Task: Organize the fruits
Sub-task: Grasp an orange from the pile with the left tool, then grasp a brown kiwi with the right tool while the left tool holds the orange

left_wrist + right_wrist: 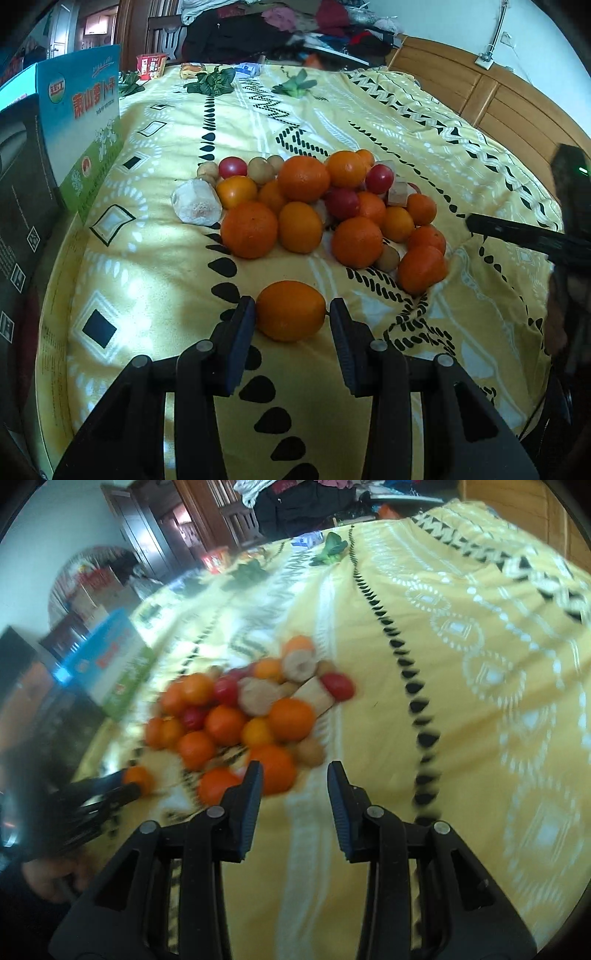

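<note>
A heap of oranges, red tomatoes and small brown fruits (325,206) lies on the yellow patterned bedspread (166,277). Apart from the heap, nearer to me, one orange (291,310) sits between the pads of my left gripper (291,314), which is shut on it. The right wrist view is blurred; there the same heap (240,709) lies ahead and to the left. My right gripper (295,779) stands open over bare cloth with nothing between its fingers. The left gripper with its orange (138,779) shows at the lower left of that view.
A blue and green carton (85,122) and a dark box (22,184) stand along the left edge. Leafy greens (214,81) and a red packet (151,66) lie at the far end, below piled clothes (277,29). A wooden headboard (480,96) borders the right.
</note>
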A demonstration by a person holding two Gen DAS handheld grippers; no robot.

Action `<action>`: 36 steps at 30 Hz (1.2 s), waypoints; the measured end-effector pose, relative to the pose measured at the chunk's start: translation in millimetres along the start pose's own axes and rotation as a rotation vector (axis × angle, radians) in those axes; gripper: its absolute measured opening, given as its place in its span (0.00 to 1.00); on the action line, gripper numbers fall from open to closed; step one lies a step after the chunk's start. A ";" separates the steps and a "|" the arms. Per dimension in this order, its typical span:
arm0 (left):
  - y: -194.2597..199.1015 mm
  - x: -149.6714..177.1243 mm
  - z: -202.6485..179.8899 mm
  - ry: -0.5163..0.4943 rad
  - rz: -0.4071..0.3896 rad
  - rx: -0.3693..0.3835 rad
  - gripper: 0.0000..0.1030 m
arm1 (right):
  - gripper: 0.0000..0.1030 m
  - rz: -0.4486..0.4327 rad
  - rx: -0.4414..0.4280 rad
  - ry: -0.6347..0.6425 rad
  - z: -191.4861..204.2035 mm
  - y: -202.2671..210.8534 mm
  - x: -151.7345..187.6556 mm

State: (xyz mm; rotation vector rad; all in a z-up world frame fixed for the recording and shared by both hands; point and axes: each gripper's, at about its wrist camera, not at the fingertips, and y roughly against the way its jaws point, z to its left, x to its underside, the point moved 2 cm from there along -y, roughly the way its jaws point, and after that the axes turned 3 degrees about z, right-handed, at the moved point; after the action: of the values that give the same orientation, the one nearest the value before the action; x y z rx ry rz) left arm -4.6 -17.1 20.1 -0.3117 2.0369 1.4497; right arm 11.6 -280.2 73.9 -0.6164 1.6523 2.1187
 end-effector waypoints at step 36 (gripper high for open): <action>-14.1 -0.1 3.2 0.009 0.034 0.053 0.45 | 0.31 0.166 -0.009 0.431 11.2 -62.6 -8.5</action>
State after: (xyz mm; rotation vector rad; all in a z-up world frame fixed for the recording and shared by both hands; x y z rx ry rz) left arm 3.8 -19.4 8.6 -0.2635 2.0934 1.4136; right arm 51.7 -254.8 30.7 -1.0301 1.9763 2.2211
